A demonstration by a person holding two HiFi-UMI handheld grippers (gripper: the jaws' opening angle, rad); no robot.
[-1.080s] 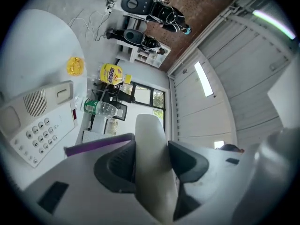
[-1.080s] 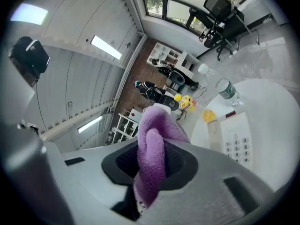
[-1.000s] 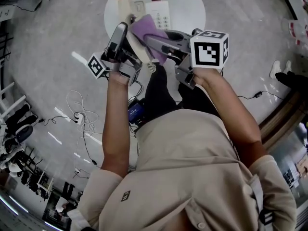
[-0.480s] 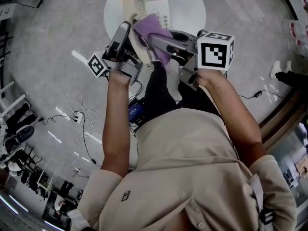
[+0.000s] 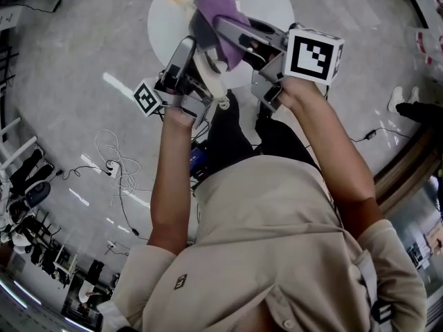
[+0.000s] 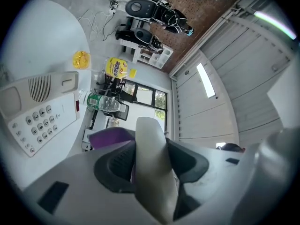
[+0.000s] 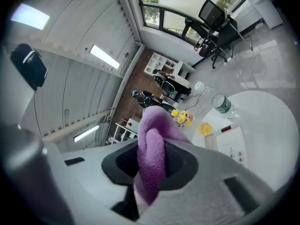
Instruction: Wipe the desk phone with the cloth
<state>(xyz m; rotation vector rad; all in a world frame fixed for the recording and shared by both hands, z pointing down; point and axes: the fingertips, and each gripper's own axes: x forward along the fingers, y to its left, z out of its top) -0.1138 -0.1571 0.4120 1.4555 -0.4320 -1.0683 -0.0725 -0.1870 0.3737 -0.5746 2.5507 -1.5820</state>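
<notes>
Left hand-held gripper (image 6: pixel 150 159) clamps the handset (image 6: pixel 149 132), held off the phone (image 6: pixel 40 114), seemingly so the right hand-held gripper (image 7: pixel 152 165), pinching the cloth (image 7: pixel 152 128), can wipe it.

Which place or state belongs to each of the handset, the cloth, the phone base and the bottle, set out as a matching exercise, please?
Things:
1. handset
2. cloth
3. phone base
4. bottle

Places or states:
A. clamped in the right gripper
B. keypad up on the white table
C. carries a green label
D. clamped in the left gripper

Pairs: 1-D, 2-A, 3-B, 4-C.
</notes>
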